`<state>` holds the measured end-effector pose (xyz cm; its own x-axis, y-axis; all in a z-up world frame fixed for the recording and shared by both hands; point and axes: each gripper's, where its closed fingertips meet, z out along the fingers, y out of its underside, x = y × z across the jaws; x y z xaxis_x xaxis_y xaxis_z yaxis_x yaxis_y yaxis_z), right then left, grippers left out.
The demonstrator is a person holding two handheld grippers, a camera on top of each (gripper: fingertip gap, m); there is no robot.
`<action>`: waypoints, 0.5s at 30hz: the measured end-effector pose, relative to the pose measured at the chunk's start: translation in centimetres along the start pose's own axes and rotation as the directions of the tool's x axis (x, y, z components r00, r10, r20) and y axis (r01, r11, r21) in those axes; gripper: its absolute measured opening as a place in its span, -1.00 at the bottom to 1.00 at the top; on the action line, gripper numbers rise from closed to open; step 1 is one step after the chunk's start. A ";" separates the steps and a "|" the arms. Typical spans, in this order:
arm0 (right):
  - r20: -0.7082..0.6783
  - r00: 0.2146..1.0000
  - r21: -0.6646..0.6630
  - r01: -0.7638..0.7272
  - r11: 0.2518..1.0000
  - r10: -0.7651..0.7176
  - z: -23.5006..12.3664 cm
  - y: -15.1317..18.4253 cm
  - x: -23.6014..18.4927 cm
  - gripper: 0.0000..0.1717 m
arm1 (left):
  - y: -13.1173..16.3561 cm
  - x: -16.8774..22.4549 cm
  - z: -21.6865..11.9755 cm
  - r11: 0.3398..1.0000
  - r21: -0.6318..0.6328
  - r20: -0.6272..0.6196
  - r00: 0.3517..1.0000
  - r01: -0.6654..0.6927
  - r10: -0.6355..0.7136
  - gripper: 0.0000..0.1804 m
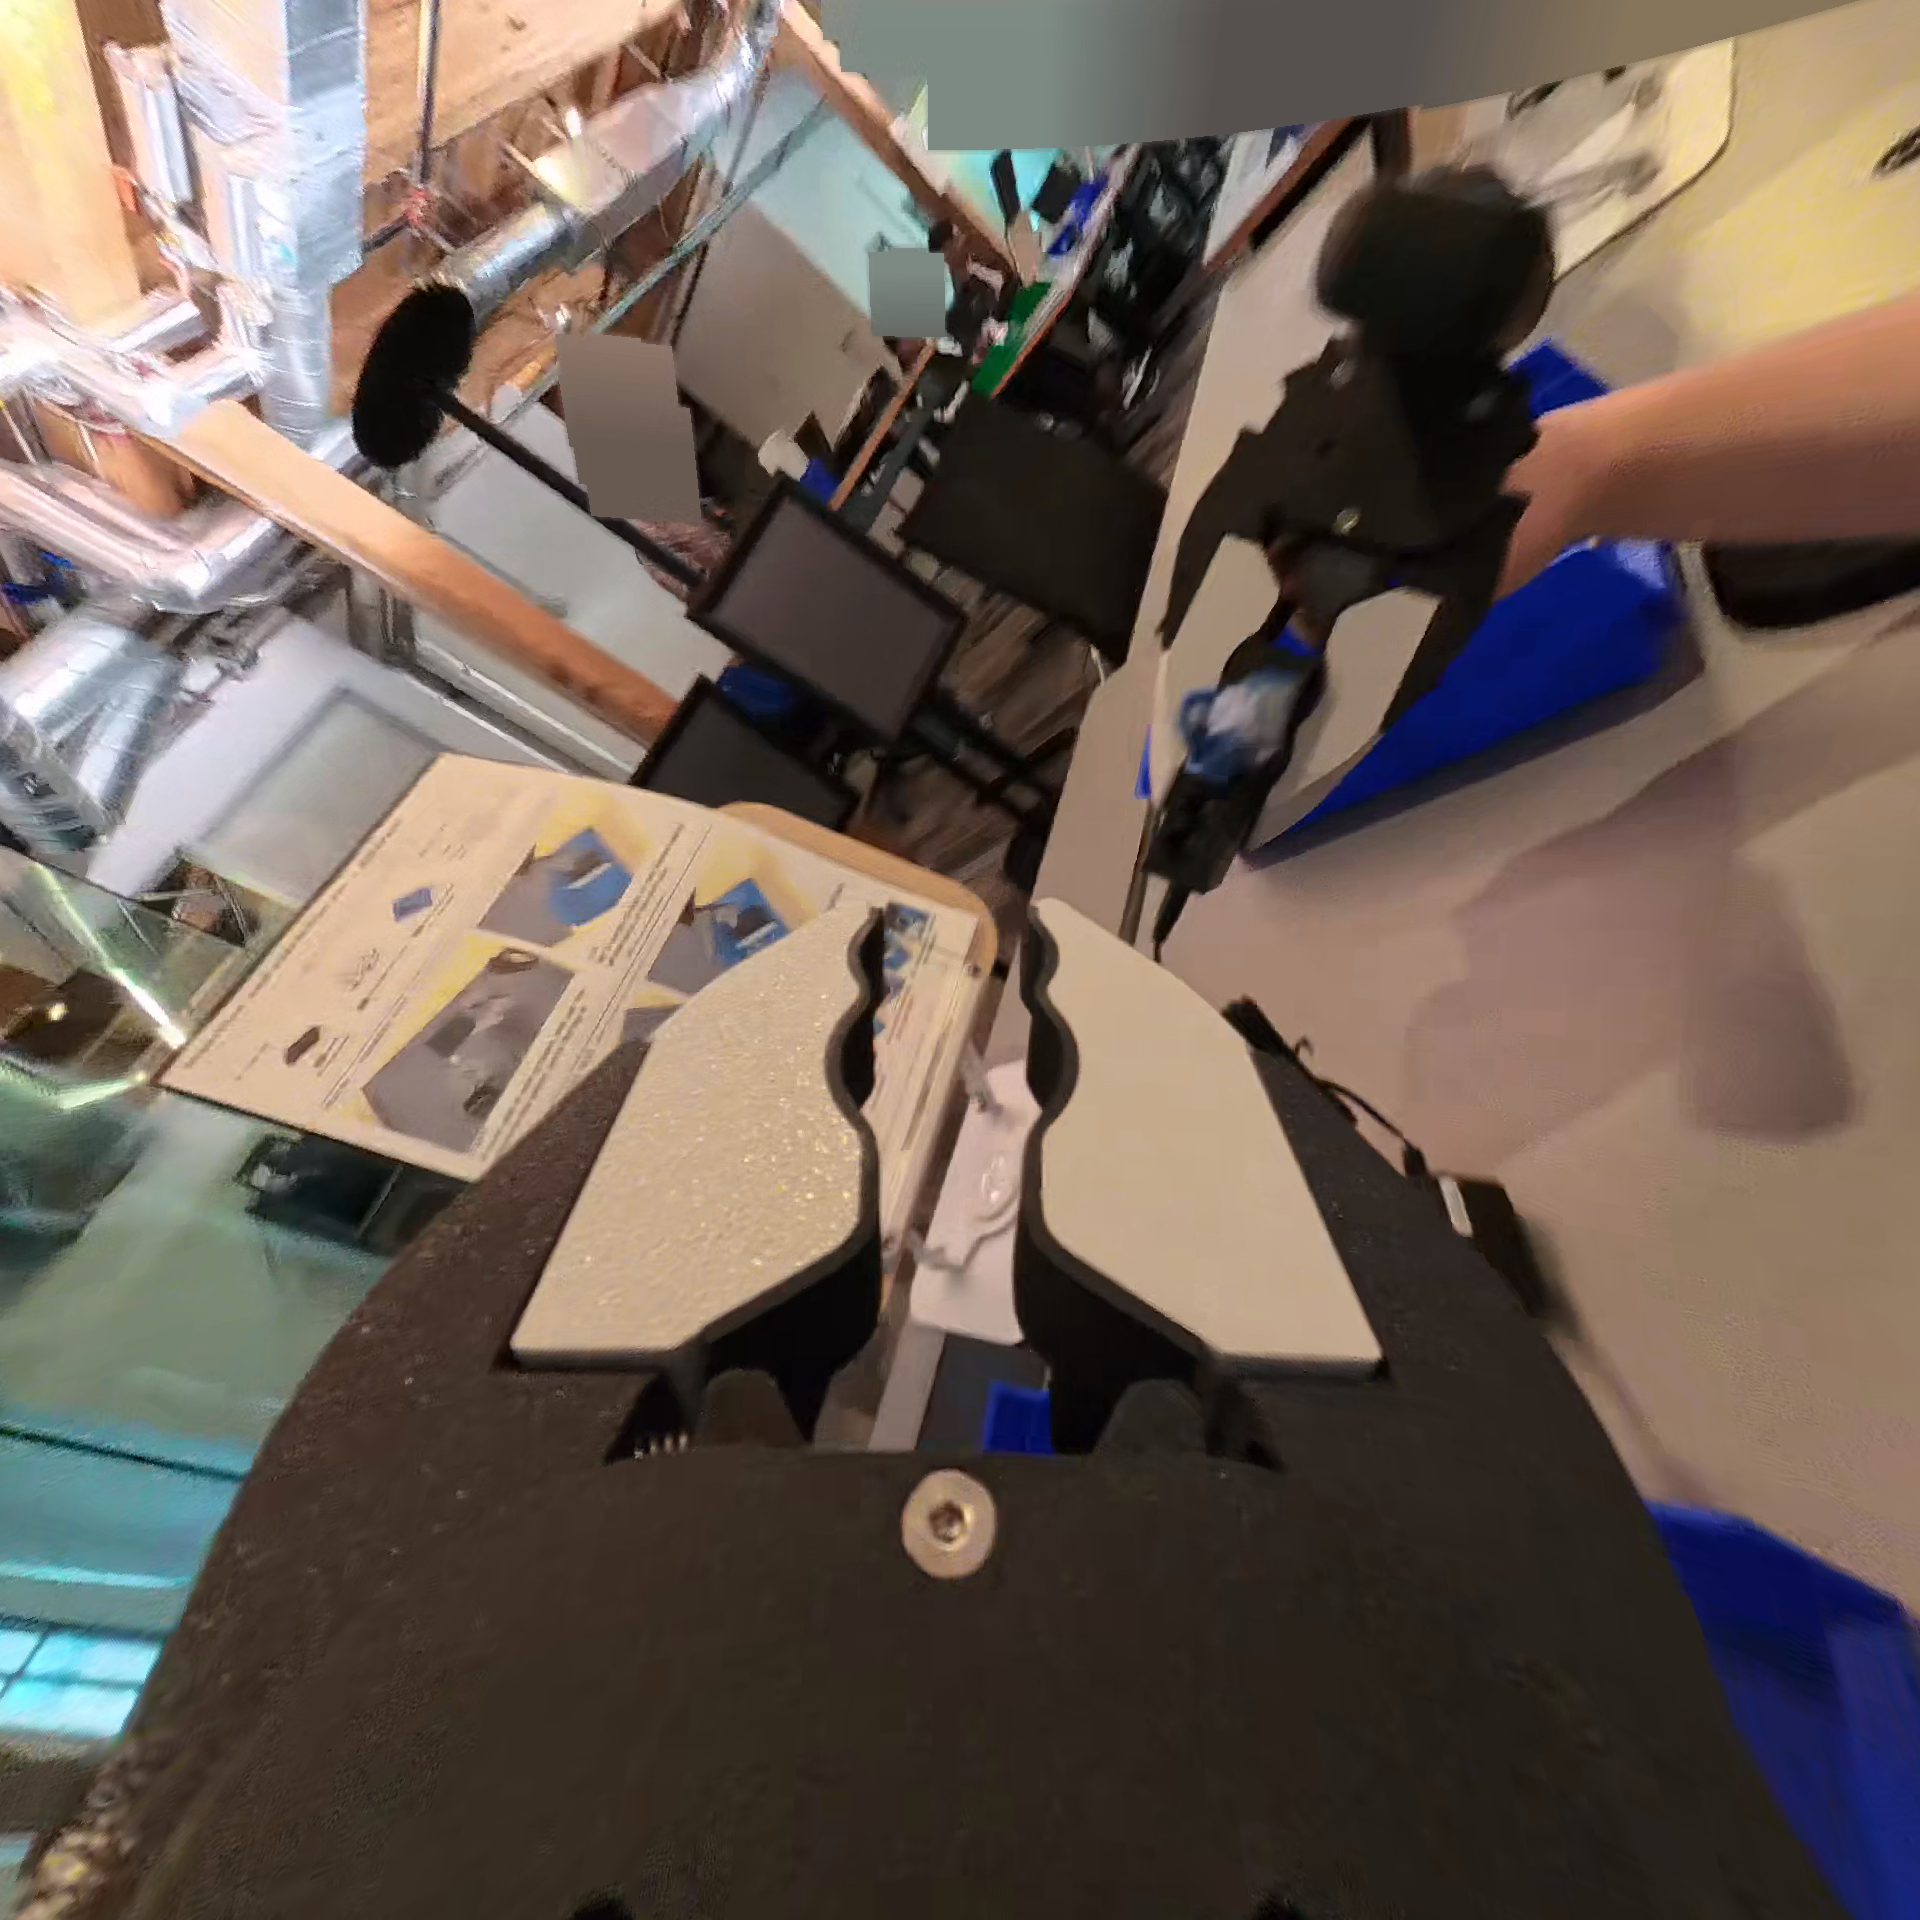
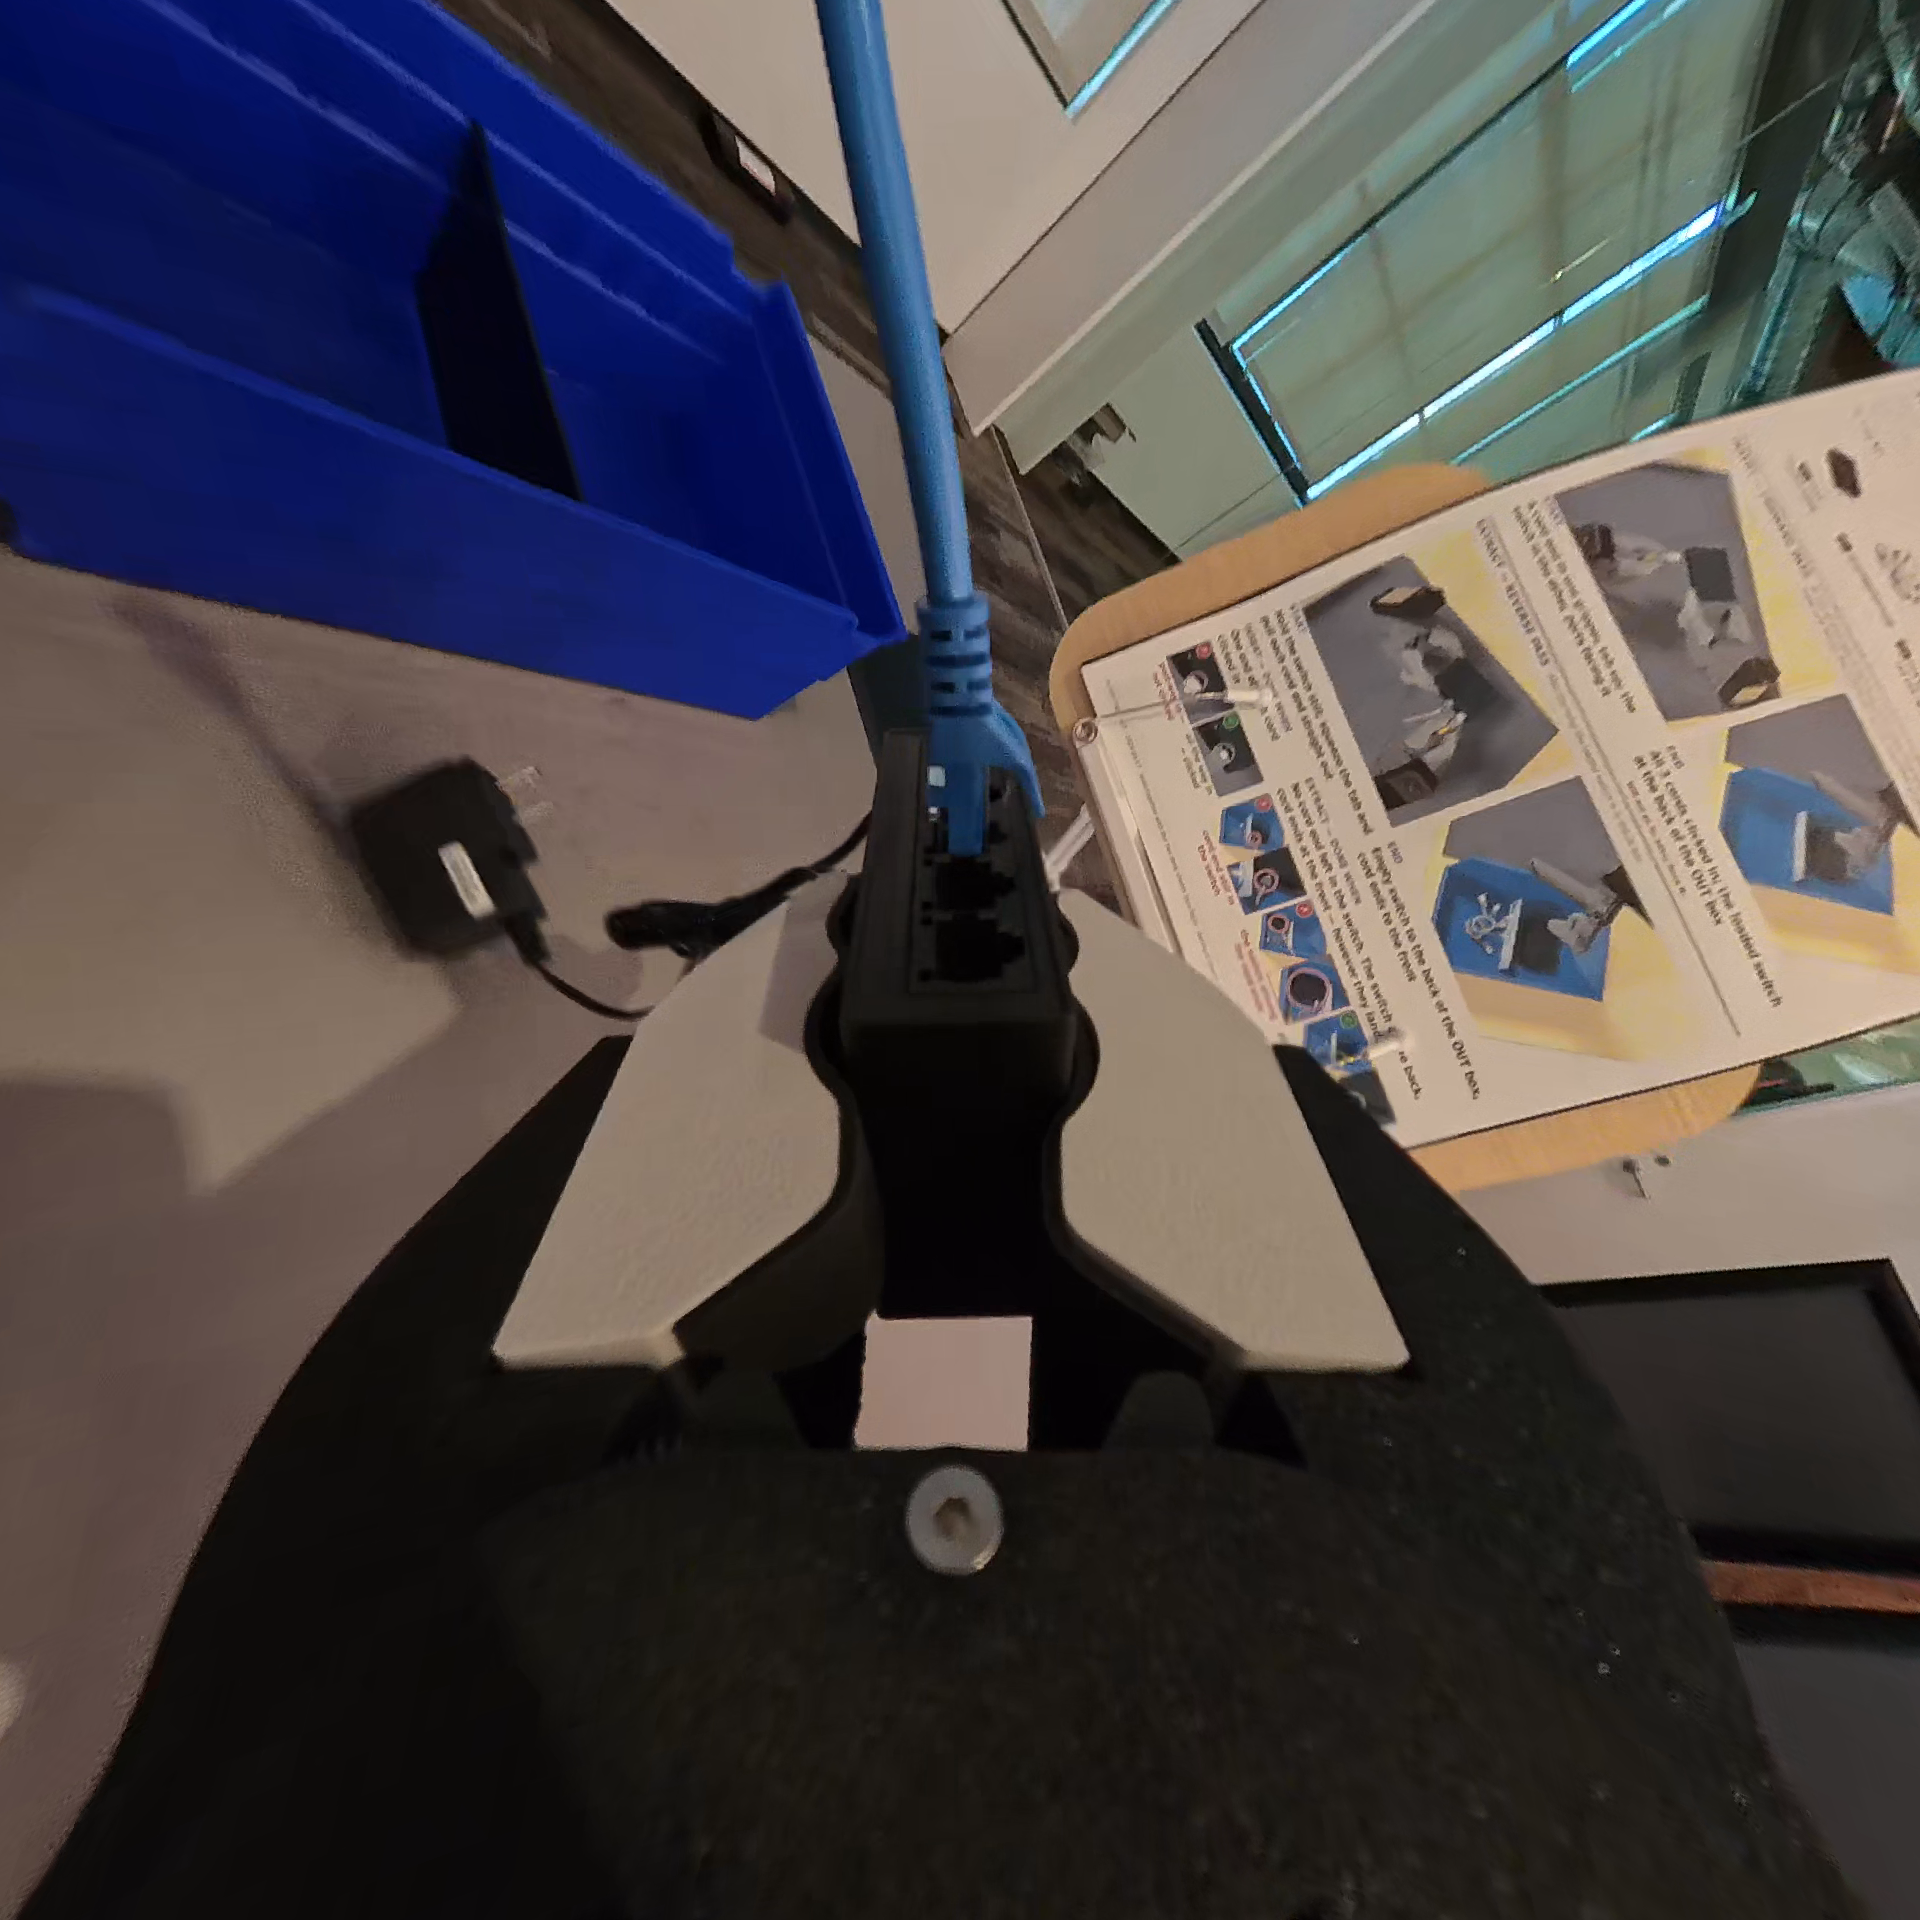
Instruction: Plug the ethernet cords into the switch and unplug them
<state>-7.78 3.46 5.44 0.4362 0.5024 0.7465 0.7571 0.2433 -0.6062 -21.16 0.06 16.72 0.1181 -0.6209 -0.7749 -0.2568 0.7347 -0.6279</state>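
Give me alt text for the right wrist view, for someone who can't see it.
The right gripper clamps a black network switch between its pale fingers, with a blue ethernet cord plugged into a far port and two nearer ports empty. A blue bin and black power adapter sit left; an illustrated instruction sheet lies right.

Right claw clamps black switch; blue cord plugged in.

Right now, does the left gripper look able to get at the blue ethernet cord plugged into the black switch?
Probably yes. The left gripper is open and empty, and nothing stands between it and the blue ethernet cord, which rises clear of the black switch clamped in the right gripper.
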 end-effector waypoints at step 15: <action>0.015 0.999 0.093 0.047 0.995 -0.048 -2.7 -4.2 -0.3 -0.65 | -1.4 7.8 9.1 0.990 -0.083 -0.348 0.934 -0.117 0.081 -0.68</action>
<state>-9.75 0.02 8.50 0.3921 0.5021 0.7708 0.7280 0.3429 -0.5937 -11.12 -3.33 10.86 -0.2443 -0.6152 -0.7496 -0.3471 0.7773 -0.5247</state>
